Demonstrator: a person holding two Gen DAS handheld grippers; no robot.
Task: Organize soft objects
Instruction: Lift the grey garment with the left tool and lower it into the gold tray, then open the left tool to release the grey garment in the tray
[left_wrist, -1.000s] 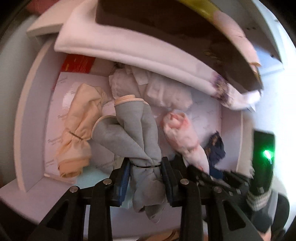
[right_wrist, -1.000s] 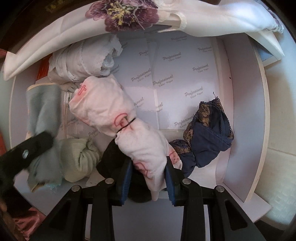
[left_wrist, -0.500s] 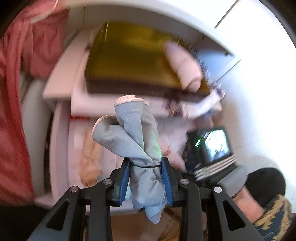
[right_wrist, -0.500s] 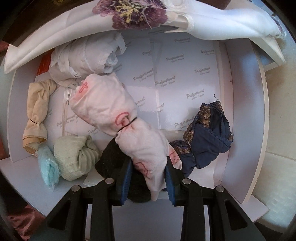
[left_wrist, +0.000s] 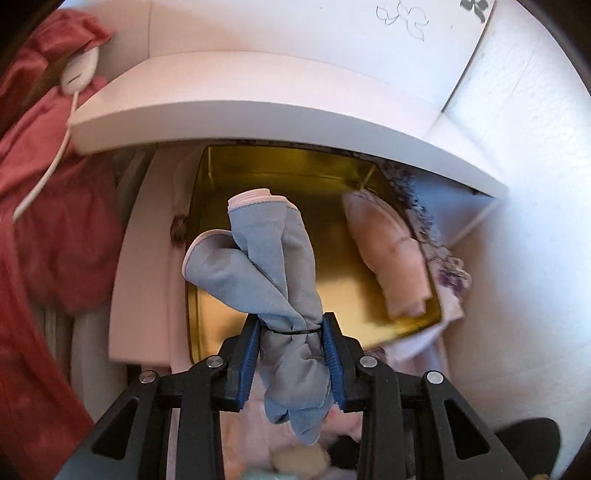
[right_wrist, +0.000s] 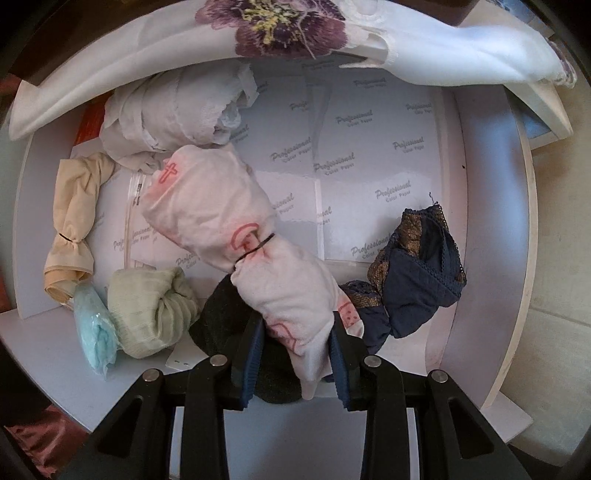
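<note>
My left gripper (left_wrist: 291, 328) is shut on a grey-blue cloth bundle (left_wrist: 266, 266) tied with a black band, and holds it up in front of a gold tin box (left_wrist: 295, 173) under a white shelf (left_wrist: 258, 114). A pale pink roll (left_wrist: 388, 254) lies at the tin's right side. My right gripper (right_wrist: 295, 325) is shut on a white bundle with pink prints (right_wrist: 236, 225), pointing down into a white drawer (right_wrist: 480, 221). In the drawer lie a beige bundle (right_wrist: 72, 225), a light green bundle (right_wrist: 151, 310), a turquoise roll (right_wrist: 94, 328), a navy lace garment (right_wrist: 417, 280), a black item (right_wrist: 221, 317) and a white lace bundle (right_wrist: 177, 114).
Red fabric (left_wrist: 48, 221) hangs at the left of the left wrist view, with a white cord (left_wrist: 44, 173) across it. A white cloth with a purple flower (right_wrist: 280, 26) overhangs the back of the drawer. The drawer floor is lined with printed paper (right_wrist: 369, 155).
My left gripper has lifted the grey-blue bundle out of the drawer and up to the level of the gold tin. The right gripper has stayed put on its white bundle.
</note>
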